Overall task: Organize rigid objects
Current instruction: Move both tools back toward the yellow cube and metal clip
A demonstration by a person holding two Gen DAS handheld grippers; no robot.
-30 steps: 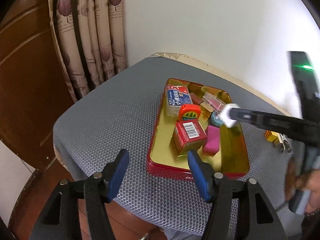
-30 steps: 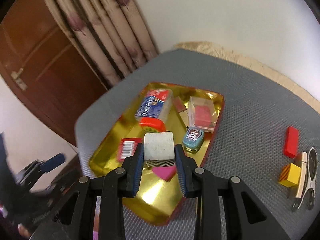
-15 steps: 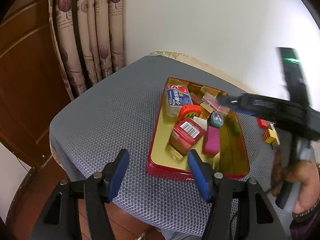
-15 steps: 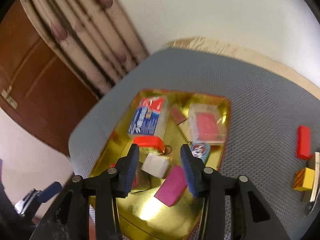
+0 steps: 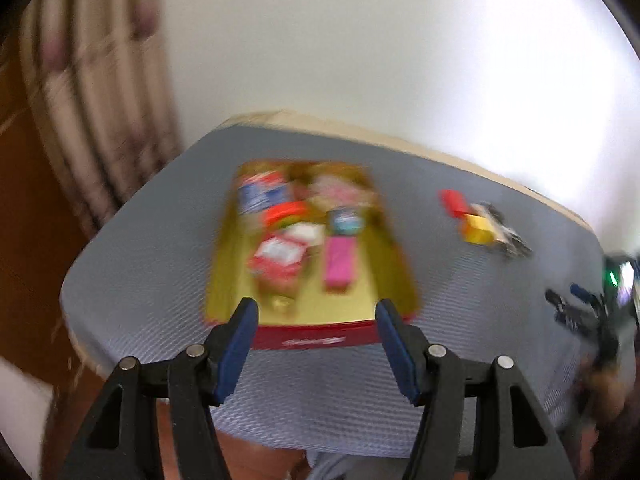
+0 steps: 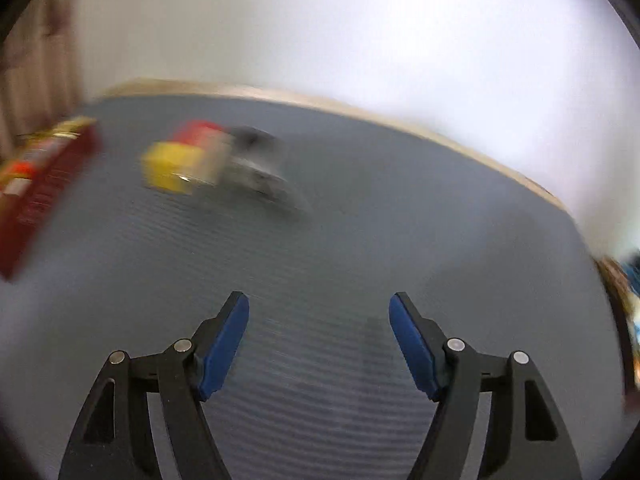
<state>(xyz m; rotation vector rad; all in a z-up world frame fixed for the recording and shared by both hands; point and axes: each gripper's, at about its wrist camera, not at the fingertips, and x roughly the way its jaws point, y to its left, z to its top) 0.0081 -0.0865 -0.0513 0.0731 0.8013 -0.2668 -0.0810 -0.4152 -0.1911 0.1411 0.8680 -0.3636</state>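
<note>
Both views are motion-blurred. A red tin tray with a gold inside point(image 5: 312, 338) sits on the grey mesh table and holds several small objects, among them a pink block point(image 5: 339, 262), a red box point(image 5: 280, 260) and the white block point(image 5: 308, 234). My left gripper point(image 5: 314, 312) is open and empty just in front of the tray's near rim. My right gripper point(image 6: 319, 307) is open and empty over bare table. A yellow block point(image 6: 176, 166), a red block point(image 6: 196, 132) and a metal clip point(image 6: 260, 168) lie ahead of it to the left, outside the tray point(image 6: 44, 176).
The same loose yellow block point(image 5: 478, 230), red block point(image 5: 454, 200) and clip point(image 5: 508, 240) lie right of the tray in the left wrist view. The right gripper's body point(image 5: 588, 312) shows at the far right. Curtain point(image 5: 96, 100) and white wall stand behind the table.
My right gripper opened and dropped the white block into the tray, then swung right, away from the tray toward the loose objects. The left gripper shifted right and closer to the tray.
</note>
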